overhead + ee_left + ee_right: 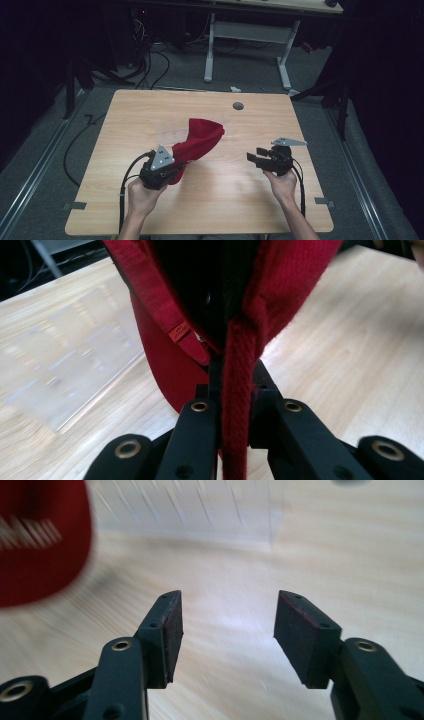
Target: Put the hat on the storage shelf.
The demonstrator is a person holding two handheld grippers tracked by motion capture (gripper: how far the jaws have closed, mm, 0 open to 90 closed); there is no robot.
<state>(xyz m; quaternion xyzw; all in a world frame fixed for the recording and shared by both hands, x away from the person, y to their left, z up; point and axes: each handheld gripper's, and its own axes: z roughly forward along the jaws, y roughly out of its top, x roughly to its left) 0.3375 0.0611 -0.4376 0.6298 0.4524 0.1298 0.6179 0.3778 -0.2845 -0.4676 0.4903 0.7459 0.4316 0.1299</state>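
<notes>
Pinched between the black jaws of the left gripper: one thick seam of a red knitted fabric hat, lifted off the pale wooden table; could slip free on so narrow a hold. Spread wide and empty, right gripper, hat blurred beyond. From high view, hat hanging mid-table, right gripper well apart.
</notes>
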